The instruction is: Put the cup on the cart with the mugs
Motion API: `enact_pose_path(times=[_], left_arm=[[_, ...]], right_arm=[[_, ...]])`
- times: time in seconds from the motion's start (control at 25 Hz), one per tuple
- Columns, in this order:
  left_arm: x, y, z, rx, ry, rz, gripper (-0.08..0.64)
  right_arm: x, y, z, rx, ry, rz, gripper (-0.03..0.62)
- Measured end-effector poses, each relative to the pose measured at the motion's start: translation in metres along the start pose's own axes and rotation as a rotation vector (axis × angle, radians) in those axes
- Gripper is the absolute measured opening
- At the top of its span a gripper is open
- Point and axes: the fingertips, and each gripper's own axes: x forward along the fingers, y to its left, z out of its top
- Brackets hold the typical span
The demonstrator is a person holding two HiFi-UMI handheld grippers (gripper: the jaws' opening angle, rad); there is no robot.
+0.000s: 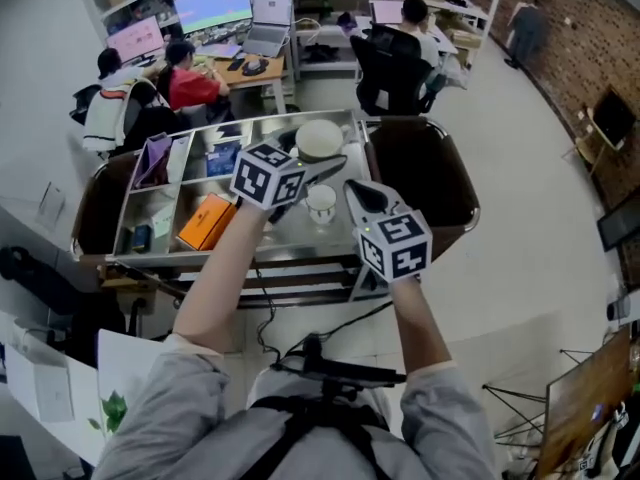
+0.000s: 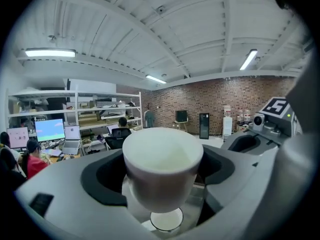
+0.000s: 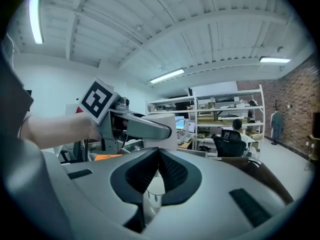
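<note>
White cup: the task's item, clamped between the jaws of my left tool, rim up, clear of any surface.

Risks, as I judge them:
1. Grip. The jaws stand wide around a smooth, rounded wall that narrows toward the base. A slack squeeze or a tilted wrist could let the cup slide down and drop.
2. Collision. One mug stands on the steel top of the cart, almost directly under the cup. Lowering straight down would likely knock cup on mug, so a spot just beside the mug looks safer.
3. Crowding. My right tool, pads pressed together and empty, hangs just right of the mug. It could nudge the mug or foul the left tool on the way down.
4. Early release. Opening before the base sits on the steel risks a topple.

Position: the cup fills the gap between the left tool's pads. It hangs above the middle of the cart, just beyond the mug in the head view, left of the right tool. Orange box lies well to the left, out of the way.
</note>
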Motion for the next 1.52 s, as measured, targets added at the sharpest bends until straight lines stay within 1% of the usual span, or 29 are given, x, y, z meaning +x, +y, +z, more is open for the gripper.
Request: enact_pose_path(times=[0.16, 0.32, 0.52, 0.76, 0.88, 1.04, 1.52], left_arm=[[0.026, 0.034, 0.003, -0.010, -0.001, -0.019, 0.428], [0.051, 0.055, 0.001, -0.024, 0.011, -0.020, 0.428], [0.084, 0.085, -0.008, -0.036, 0.014, 0.024, 0.428], [0.119, 0.112, -0.033, -0.067, 0.042, 0.050, 0.428], [0.137, 0.122, -0.045, -0.083, 0.049, 0.053, 0.428], [0.158, 0.132, -0.056, -0.079, 0.061, 0.061, 0.428], [0.201, 0.156, -0.107, -0.099, 0.111, 0.100, 0.428]], right_arm=[[0.036, -0.014, 0.006, -0.007, 0.032, -0.032, -0.014], [0.062, -0.030, 0.000, 0.007, 0.087, -0.042, -0.014], [0.090, -0.052, 0.000, 0.037, 0.104, -0.040, -0.014], [0.114, -0.073, -0.015, 0.066, 0.148, -0.033, -0.014], [0.123, -0.083, -0.022, 0.069, 0.173, -0.032, -0.014], [0.134, -0.095, -0.024, 0.062, 0.195, -0.029, -0.014], [0.142, -0.108, -0.026, 0.061, 0.204, -0.019, -0.014]])
